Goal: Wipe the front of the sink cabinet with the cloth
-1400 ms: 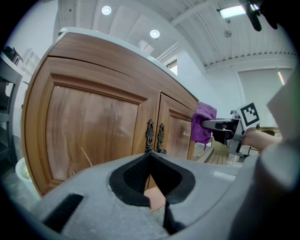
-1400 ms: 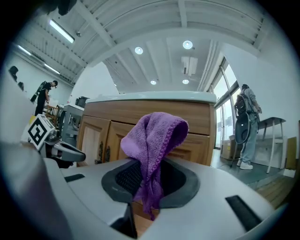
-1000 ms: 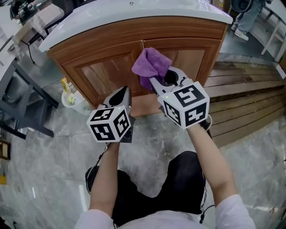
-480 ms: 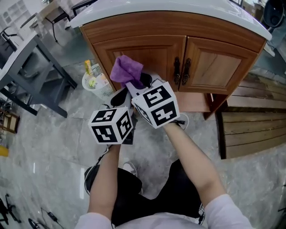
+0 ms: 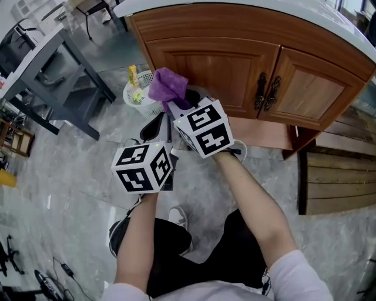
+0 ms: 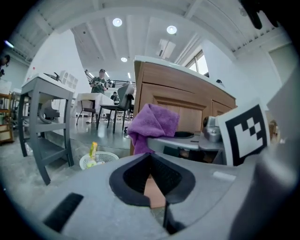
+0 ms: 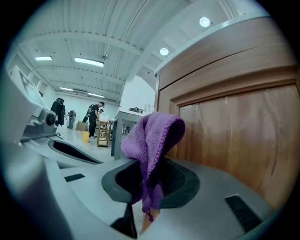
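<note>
Grey marbled stone floor (image 5: 70,170) runs under me to the foot of the sink cabinet (image 5: 235,26), whose front is warm, glossy wood with raised panels. The cloth (image 5: 168,87) is soft purple terry, bunched into a rounded, folded lump. It sits at the tip of my right gripper (image 5: 176,107), low in front of the cabinet's left door (image 5: 220,67) and near its wood, though I cannot tell whether it touches.

In the right gripper view the jaws are clamped on a hanging corner of the cloth. Its looped pile and stitched hem drape over the ribbed black pads (image 7: 180,185). That gripper's body is smooth grey plastic and carries a white marker cube (image 5: 204,127) with black squares. My left gripper (image 5: 160,126) is just beside it, lower and to the left, with a cube of the same kind. Its jaws are pressed together with nothing between them, the black pads forming a V.

Right of the cloth, two dark, ornate metal handles (image 5: 265,92) hang side by side where the doors meet. A smooth white countertop (image 5: 329,17) curves over the cabinet. Left of the cloth, a white lattice basket (image 5: 136,97) stands on the floor near the cabinet's corner, with a yellow item (image 5: 133,76) sticking up from it. Farther left stands a dark grey metal table (image 5: 59,56). To the right, brown wooden slats (image 5: 338,182) lie on the floor.
</note>
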